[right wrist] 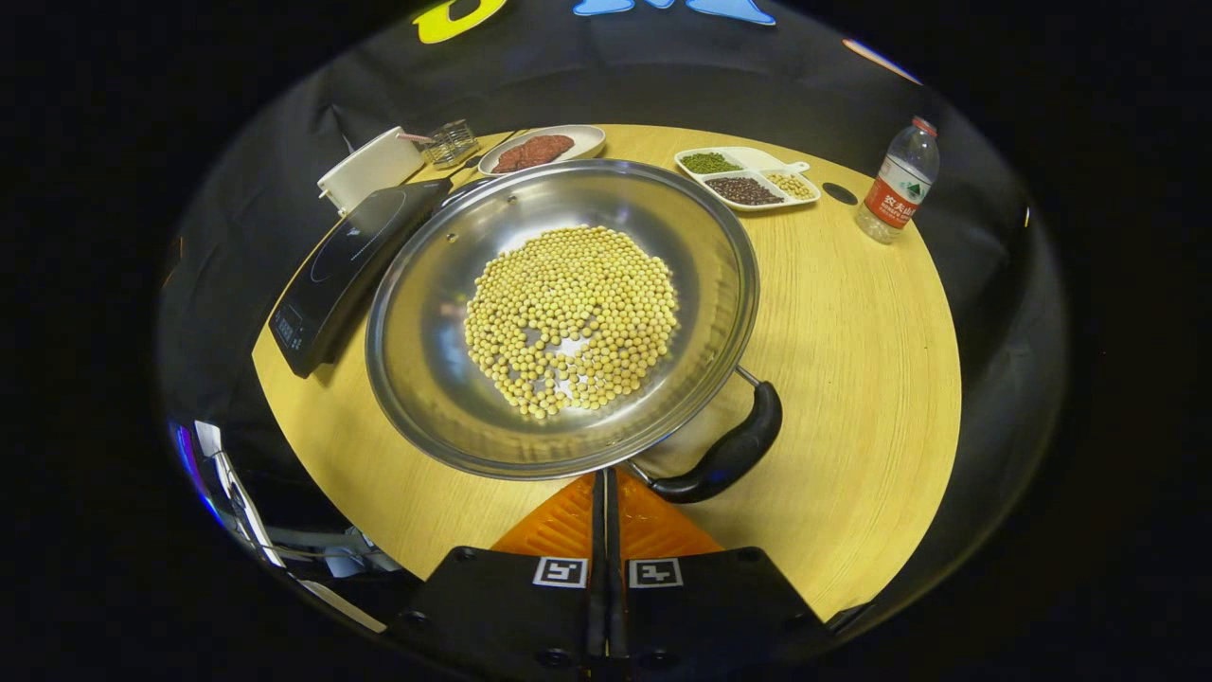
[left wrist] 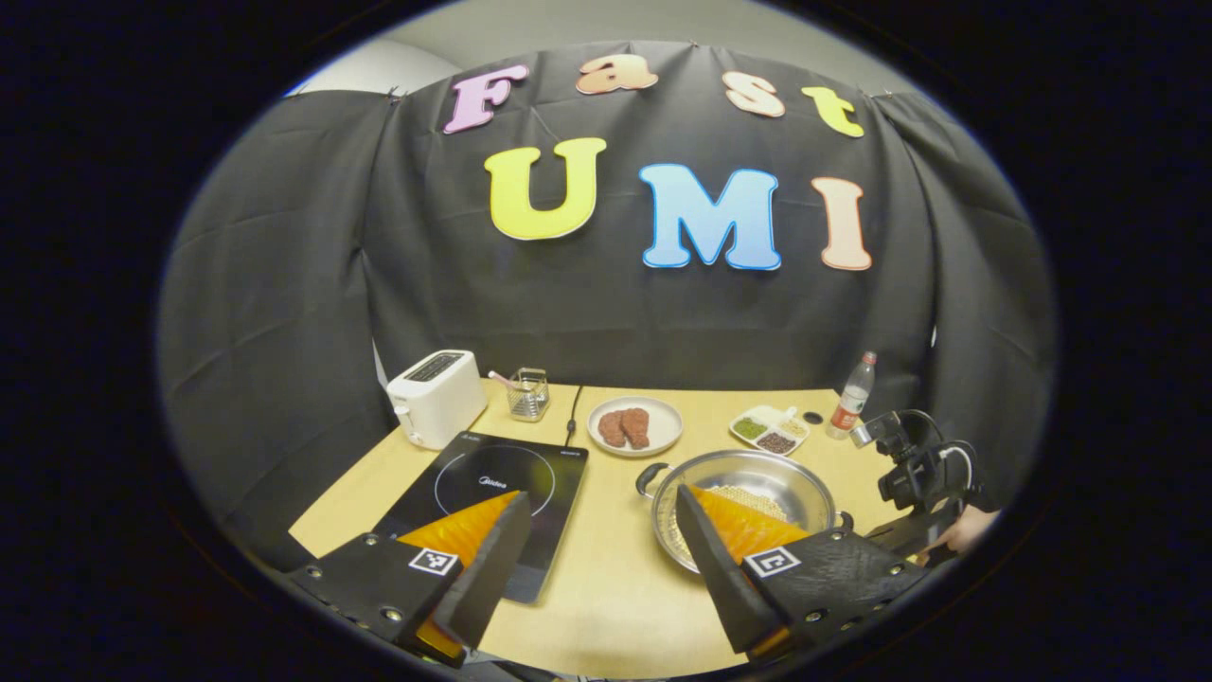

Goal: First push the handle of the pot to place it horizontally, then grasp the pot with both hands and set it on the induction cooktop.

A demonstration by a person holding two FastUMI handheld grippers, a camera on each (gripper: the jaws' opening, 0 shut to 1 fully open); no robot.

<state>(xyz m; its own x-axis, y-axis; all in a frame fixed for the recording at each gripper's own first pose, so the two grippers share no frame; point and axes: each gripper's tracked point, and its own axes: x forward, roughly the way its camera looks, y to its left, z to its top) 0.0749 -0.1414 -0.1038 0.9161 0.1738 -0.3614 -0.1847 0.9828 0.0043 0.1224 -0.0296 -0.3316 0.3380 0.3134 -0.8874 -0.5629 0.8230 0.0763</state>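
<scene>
The pot [right wrist: 559, 313], full of beans [right wrist: 573, 317], sits on the tabletop [right wrist: 852, 379] just right of the cooktop [right wrist: 346, 260]. The right tool [right wrist: 604, 493] is clenched with nothing between its fingers, tips near the pot's handle [right wrist: 729, 455]. The left tool [left wrist: 601, 516] hangs released above the tabletop.

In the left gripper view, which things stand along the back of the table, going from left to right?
Toaster → wire basket → plate of meat → divided dish of beans → water bottle.

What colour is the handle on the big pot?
Black. The pot's handle shows best in the right gripper view, curving off the shiny silver pot.
</scene>
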